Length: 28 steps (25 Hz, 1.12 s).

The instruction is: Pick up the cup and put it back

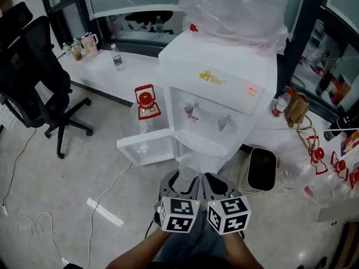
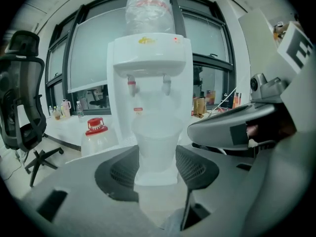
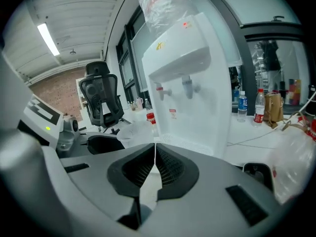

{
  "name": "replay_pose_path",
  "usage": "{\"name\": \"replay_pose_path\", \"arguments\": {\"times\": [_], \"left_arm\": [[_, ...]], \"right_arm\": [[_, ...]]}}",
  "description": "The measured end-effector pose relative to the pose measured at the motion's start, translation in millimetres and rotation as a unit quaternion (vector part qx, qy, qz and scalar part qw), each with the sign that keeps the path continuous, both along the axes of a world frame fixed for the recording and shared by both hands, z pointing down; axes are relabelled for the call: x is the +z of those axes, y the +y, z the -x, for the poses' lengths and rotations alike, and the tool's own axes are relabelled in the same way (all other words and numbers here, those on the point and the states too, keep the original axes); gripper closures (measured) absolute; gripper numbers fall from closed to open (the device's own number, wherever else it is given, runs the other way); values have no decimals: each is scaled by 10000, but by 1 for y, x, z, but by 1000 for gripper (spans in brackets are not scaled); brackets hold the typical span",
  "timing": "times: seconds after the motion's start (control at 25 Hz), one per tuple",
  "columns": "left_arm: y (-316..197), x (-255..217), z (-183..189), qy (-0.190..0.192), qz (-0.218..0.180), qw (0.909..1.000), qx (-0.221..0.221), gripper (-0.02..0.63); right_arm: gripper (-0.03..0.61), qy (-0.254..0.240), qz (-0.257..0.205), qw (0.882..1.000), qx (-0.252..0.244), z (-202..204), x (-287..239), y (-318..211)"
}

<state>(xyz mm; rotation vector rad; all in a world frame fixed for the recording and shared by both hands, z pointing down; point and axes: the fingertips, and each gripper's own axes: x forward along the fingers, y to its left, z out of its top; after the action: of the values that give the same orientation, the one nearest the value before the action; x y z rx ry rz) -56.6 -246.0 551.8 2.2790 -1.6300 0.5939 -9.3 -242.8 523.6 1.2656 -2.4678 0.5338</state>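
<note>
The left gripper (image 2: 157, 163) is clamping a clear plastic cup (image 2: 156, 142) by its sides, holding it upright in front of the white water dispenser (image 1: 219, 94), which is standing at twelve o'clock from it. The right gripper (image 3: 154, 164) is hanging just beside it at three o'clock, jaws pressed together on nothing. A black bin (image 1: 262, 170) is sitting at two o'clock.

At the bottom centre we see the left gripper (image 1: 184, 179) and the right gripper (image 1: 216, 182) side by side, with a translucent cup (image 1: 188, 164) at the left one's tips. Above them stands a white water dispenser (image 1: 224, 88), its lower door (image 1: 147, 145) open. A black chair (image 1: 33, 77) sits at the left.
</note>
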Motion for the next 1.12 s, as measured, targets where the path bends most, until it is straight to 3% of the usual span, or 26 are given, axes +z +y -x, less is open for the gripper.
{"name": "replay_pose_path", "arguments": {"times": [0.48, 1.12], "left_arm": [[-46, 123, 2, -32, -74, 9997, 225, 387], [-111, 235, -12, -54, -130, 9967, 799, 388]], "right_arm": [[556, 258, -257, 9993, -68, -4, 117, -44], [556, 358, -465, 9982, 144, -22, 213, -102]]}}
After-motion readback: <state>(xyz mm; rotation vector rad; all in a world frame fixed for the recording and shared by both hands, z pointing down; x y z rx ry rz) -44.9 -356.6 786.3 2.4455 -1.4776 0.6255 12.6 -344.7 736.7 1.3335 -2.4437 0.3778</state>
